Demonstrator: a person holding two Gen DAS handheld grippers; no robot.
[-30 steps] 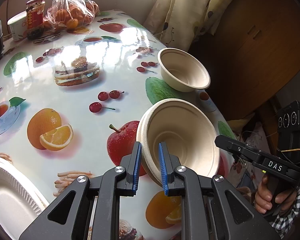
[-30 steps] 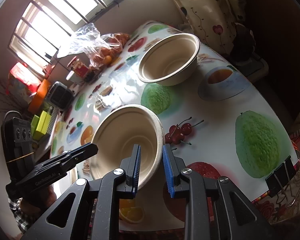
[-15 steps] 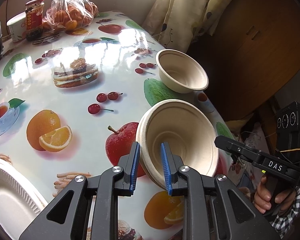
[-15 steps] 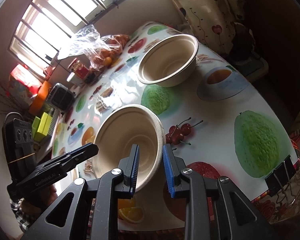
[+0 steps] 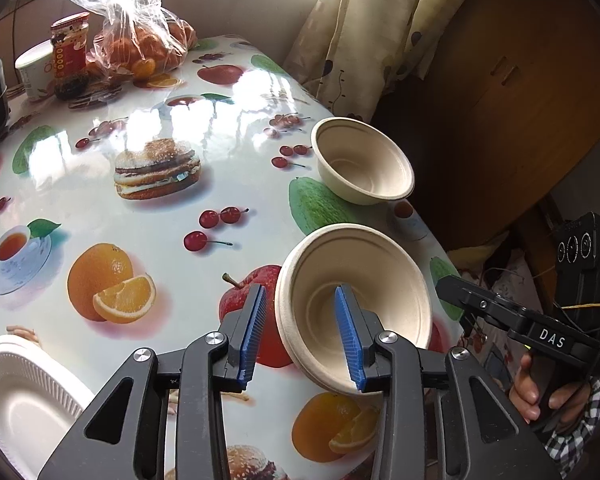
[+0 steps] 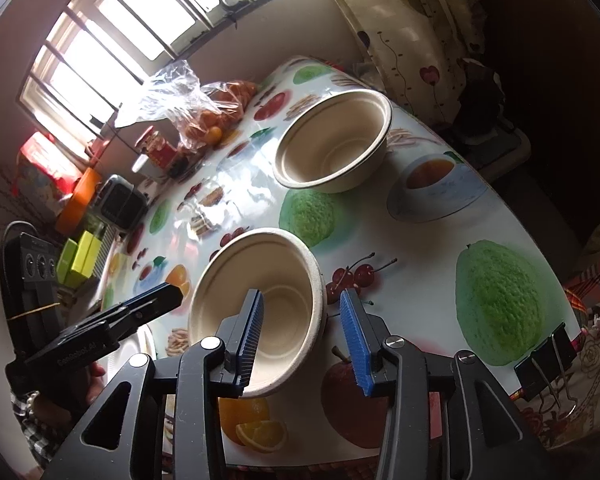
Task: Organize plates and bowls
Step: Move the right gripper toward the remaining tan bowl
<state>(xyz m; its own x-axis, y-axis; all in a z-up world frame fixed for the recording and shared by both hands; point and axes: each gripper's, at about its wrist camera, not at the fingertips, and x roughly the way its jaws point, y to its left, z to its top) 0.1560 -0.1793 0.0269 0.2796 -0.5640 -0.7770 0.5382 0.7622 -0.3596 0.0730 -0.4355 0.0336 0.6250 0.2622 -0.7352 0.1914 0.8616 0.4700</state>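
2 grippers have just let go of the same bowl. The left gripper (image 5: 302,330) and the right gripper (image 6: 302,338) both pinched the rim of the near bowl (image 5: 356,300) a second ago; their jaws have since been opening, and each now stands parted with the rim between the blue pads but no pad pressing on it. In the left wrist view 1 pad sits inside the bowl and the other outside its left edge; the right wrist view shows the mirror of that on the bowl's right edge.

The near bowl rests on the fruit-print tablecloth (image 5: 160,216), over the printed apple, and its doubled rim suggests 2 bowls nested together, though that is hard to confirm. A second bowl (image 5: 362,160) stands apart, farther back near the table's edge by the curtain (image 5: 340,40). A white plate (image 5: 24,400) lies at the near left corner.

The release reads as the stack being set down. Likely the far bowl remains to be gathered onto it, and the plate sorted separately.
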